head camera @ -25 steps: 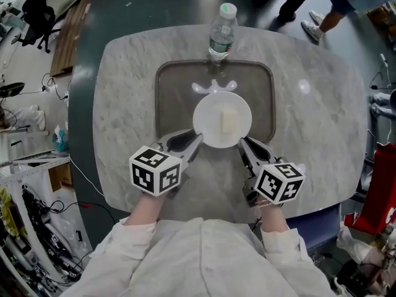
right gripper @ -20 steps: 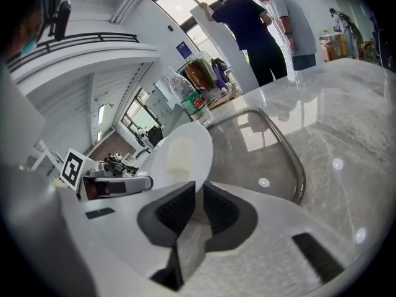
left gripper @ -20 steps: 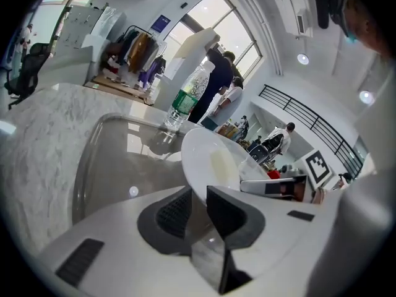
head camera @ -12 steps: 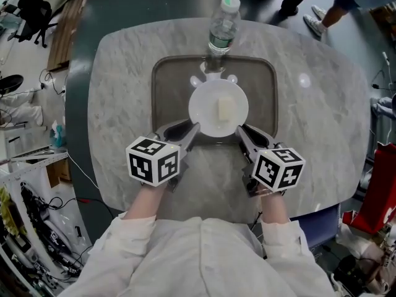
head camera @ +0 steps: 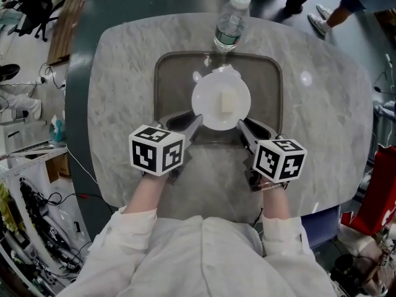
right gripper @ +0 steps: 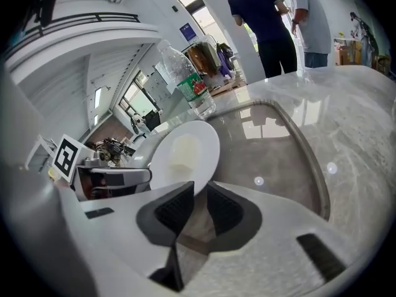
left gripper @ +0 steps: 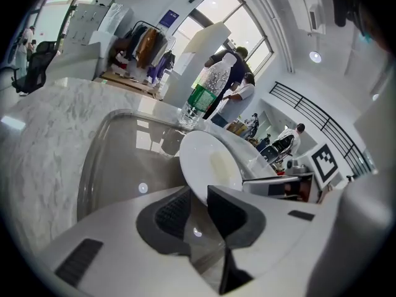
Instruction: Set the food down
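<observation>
**Plate of food at the tray**

Your left gripper has just been opening its jaws, and the plate rim sits loose between them. Your right gripper clamps the opposite rim. The plate, bearing a pale food block, sits low in the tray. It is likely stiff, slick and breakable, so hold it by the rims.

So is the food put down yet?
Nearly. Done: the plate with its pale food block is low over the tray, though I can't tell if it rests flat. In hand: the fingers of the right gripper pinch its rim; those of the left gripper have just been opening, rim between them. Still to do: let go on the right and pull both away.
</observation>
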Tool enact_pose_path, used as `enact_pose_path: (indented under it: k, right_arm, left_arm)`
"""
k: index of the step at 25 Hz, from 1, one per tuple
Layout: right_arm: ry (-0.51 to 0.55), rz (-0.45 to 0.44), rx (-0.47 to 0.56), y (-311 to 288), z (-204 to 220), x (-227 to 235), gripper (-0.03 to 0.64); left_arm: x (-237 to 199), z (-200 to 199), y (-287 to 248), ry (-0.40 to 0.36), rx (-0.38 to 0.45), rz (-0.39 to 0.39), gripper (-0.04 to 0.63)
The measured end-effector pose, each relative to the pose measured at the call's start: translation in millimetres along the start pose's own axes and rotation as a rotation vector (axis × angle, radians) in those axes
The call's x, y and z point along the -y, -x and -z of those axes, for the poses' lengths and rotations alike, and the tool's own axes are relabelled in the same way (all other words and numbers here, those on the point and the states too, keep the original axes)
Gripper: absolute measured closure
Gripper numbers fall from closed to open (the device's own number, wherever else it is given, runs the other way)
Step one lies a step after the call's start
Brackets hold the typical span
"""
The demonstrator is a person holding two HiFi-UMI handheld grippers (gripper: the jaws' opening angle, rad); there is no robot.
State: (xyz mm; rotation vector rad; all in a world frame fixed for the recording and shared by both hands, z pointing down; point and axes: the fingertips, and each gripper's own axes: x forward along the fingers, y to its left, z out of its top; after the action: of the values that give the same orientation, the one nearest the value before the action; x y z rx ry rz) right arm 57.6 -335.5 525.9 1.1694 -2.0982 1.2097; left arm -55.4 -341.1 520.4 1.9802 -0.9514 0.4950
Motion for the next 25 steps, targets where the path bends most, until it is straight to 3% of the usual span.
enact_pose_path:
  k: [6,16,25]
  right_arm:
    - [0.039,0.036,-0.057,-6.0,4.6,1.0,0.58]
    - [0.055,0.053,-0.047,-5.8,4.6,-3.5,0.557]
    - [0.067,0.039,-0.041,-6.2,6.1,-4.6,0.54]
  left_arm:
    - [-5.4,1.1,-4.7,-0.005,-0.041,-0.024,0.518]
    - [-9.0,1.3,-4.3,0.025,-0.04,-0.056,0.514]
    - [-14.0,2.1,-1.2,-0.004,-0.046,-0.075,0.493]
